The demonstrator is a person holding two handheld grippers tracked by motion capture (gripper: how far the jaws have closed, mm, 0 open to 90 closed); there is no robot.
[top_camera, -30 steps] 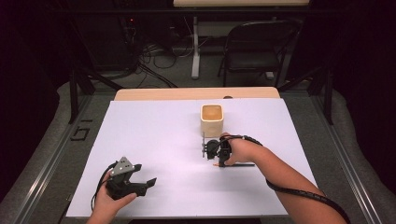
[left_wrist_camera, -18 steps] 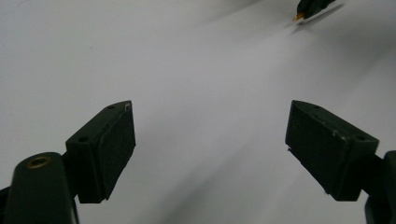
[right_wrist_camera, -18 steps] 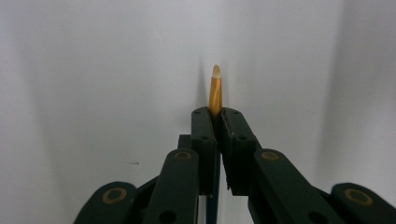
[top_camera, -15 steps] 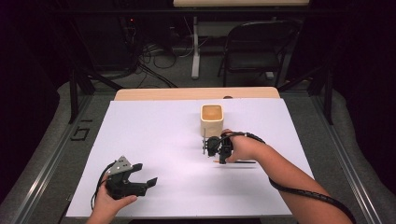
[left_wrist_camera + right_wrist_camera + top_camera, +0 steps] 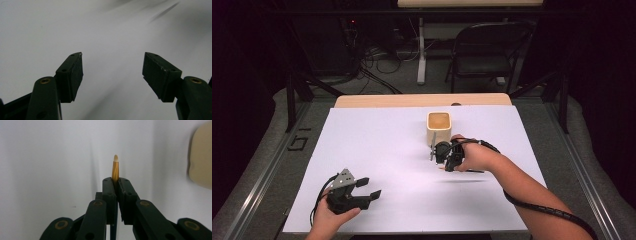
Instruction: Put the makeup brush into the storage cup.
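Since a second ago your right claw [image 5: 435, 151] has risen off the white worktop [image 5: 377, 150] and edged toward the beige square cup [image 5: 439, 127] at the upper middle of the high view. It stays clamped on a thin pen-like stick [image 5: 115, 167] with a gold barrel and a pale tip; in the right gripper view that tip stands just above the pinched jaws, with the cup's rounded corner at the right edge of the frame. In the high view the stick [image 5: 432, 146] hangs upright just below and left of the cup, off the surface, its shadow lying farther down the sheet. That lift suggests the pick is done and the drop into the cup comes next, so you will need to carry the tip over the rim before letting go.

Your left claw [image 5: 368, 187] sits at the lower left of the frame. Its jaws have just been closing a little, yet they stand apart with nothing between the pads [image 5: 72, 75].
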